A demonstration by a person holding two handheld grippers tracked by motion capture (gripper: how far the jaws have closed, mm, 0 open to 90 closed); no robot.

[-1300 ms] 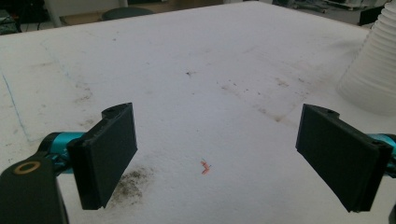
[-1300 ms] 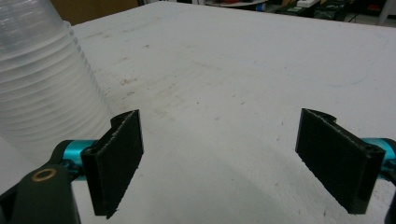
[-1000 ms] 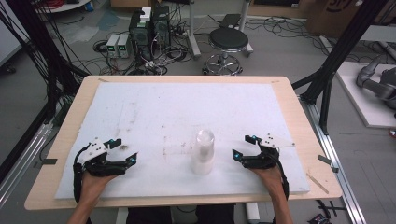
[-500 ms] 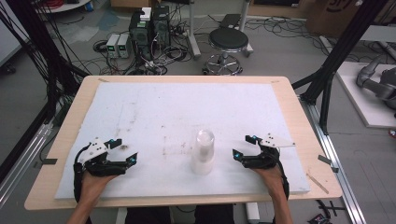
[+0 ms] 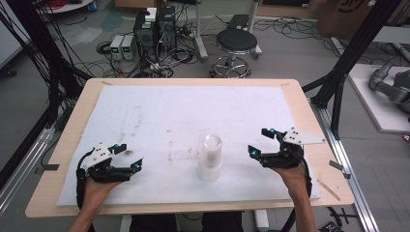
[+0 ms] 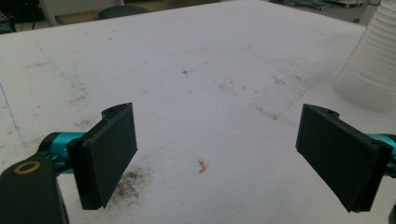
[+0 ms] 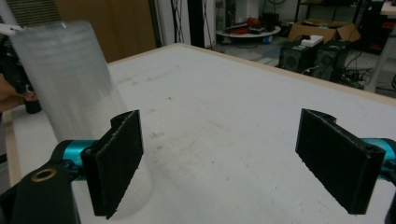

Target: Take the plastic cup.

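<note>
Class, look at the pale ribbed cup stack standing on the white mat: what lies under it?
The cup stack stands upside down on the white mat, which covers the wooden table. Its frosted walls hide anything beneath or inside it.

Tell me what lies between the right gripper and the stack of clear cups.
Nothing: in the high view only bare white mat separates the right gripper from the stack of cups.

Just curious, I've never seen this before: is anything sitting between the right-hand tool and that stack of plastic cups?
Nothing visible. The right tool is open and faces the cup stack across bare white mat; the left tool sits on the stack's far side.
</note>
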